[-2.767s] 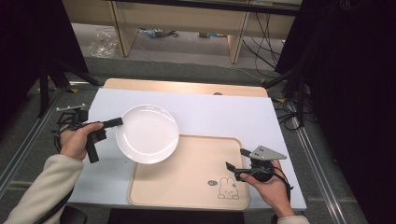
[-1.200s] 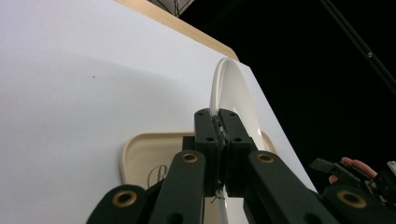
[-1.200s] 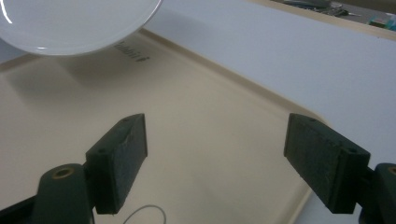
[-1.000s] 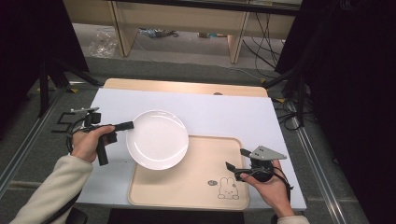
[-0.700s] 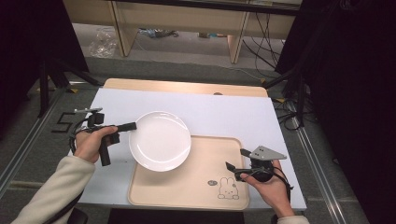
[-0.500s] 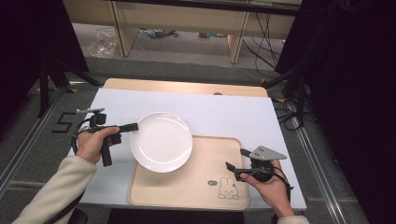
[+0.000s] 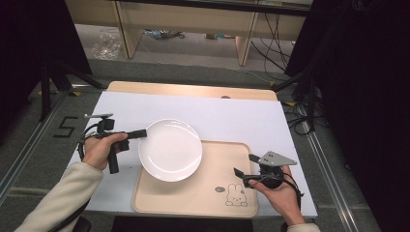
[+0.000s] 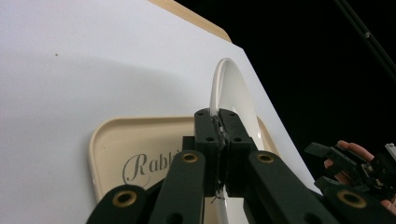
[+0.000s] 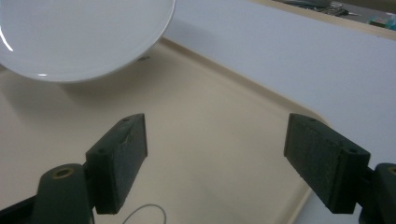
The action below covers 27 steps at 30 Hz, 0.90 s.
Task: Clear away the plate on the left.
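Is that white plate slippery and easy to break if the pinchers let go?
Probably yes. The white plate looks glossy and hard, so likely slippery and breakable. The left gripper pinches only its thin rim, so it might tilt or slide out over the tray.

Recording lab or studio, white-covered table [image 7: 241, 116] ringed by black curtains [image 7: 367, 96], loose cables [image 7: 270, 38] on grey floor, taped number 5 [image 7: 64, 127], wooden bench legs [image 7: 121, 29] behind.

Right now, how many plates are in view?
1. The white plate is pinched at its rim by the left claw, partly over the tray's left end.
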Motion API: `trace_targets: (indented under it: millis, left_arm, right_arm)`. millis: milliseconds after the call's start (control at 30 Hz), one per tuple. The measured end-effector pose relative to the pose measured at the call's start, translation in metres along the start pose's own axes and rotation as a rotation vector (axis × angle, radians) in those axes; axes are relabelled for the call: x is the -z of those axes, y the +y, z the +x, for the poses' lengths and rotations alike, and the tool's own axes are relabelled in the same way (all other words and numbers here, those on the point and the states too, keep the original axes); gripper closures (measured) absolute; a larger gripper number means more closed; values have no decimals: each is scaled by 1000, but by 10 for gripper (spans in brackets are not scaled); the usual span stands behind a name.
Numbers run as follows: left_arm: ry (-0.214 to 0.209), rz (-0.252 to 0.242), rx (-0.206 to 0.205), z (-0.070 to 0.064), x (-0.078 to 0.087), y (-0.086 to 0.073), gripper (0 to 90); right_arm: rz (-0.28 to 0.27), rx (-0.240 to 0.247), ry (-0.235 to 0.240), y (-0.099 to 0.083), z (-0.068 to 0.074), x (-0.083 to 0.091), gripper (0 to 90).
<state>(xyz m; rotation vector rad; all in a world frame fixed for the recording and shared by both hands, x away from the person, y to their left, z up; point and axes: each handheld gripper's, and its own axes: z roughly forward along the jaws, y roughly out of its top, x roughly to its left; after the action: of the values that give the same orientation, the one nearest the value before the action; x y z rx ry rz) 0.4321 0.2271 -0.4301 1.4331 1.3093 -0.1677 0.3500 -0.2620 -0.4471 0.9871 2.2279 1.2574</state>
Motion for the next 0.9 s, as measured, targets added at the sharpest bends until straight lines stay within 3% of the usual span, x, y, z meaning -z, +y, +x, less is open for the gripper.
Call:
trace_targets:
  millis: [900]
  left_arm:
    - [-5,62,3,-4,-20,-13,868]
  right_arm:
    - [-10,-5,11,-1,0,0,222]
